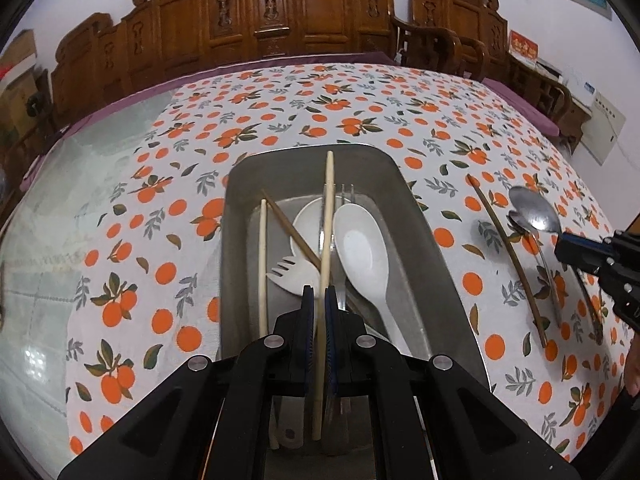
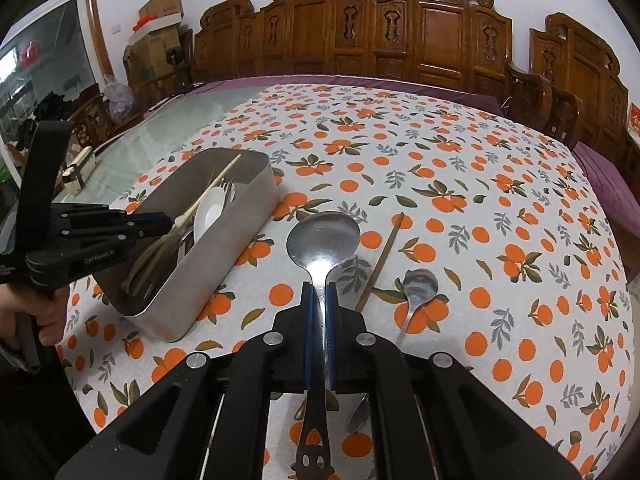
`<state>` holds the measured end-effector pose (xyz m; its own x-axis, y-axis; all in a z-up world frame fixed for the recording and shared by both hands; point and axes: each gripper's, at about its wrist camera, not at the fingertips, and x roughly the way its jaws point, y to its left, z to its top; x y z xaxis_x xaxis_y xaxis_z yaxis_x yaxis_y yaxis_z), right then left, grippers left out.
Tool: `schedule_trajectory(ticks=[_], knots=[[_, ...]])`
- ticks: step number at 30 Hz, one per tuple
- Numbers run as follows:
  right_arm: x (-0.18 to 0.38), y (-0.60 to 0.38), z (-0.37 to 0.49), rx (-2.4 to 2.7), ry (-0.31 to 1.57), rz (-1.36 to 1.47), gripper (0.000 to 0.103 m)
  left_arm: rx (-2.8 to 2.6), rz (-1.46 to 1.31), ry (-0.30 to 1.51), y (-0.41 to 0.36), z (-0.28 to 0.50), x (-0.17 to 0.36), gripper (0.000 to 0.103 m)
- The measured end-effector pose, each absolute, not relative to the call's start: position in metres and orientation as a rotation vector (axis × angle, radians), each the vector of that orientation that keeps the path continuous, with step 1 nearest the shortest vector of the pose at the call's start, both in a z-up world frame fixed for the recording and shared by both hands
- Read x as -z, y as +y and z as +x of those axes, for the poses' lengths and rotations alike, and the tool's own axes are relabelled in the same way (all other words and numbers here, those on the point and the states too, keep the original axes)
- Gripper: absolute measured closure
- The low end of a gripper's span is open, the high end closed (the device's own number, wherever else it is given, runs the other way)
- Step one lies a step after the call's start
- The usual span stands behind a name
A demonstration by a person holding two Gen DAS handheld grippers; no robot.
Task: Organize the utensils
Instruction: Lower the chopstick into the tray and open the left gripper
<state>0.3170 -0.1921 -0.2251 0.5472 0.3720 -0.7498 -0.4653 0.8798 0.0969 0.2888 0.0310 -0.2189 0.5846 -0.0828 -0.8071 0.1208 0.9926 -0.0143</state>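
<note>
Orange-print tablecloth (image 2: 460,208), glass tabletop (image 1: 52,216), carved wooden chairs (image 2: 432,28)

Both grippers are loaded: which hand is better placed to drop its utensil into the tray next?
Left. The left gripper already holds its pale chopstick over the tray. The right gripper holds the big spoon beside the tray, over the cloth.
</note>
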Motion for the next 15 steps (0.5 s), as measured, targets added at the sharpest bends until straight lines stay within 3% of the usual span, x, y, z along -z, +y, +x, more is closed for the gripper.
schedule_trajectory(ticks=[4, 6, 10, 15], knots=[[0.226, -0.189, 0.316, -0.499, 0.86, -0.124, 0.096, 0.12, 0.027, 0.922, 0.036, 0.286, 0.213, 0.095], [0.224, -0.188, 0.314, -0.502, 0.856, -0.126, 0.096, 0.113, 0.039, 0.899, 0.038, 0.282, 0.208, 0.083], [0.221, -0.185, 0.312, -0.506, 0.846, -0.123, 0.096, 0.101, 0.037, 0.862, 0.044, 0.28, 0.197, 0.071], [0.217, -0.18, 0.311, -0.518, 0.837, -0.123, 0.096, 0.077, 0.041, 0.83, 0.053, 0.278, 0.187, 0.04]])
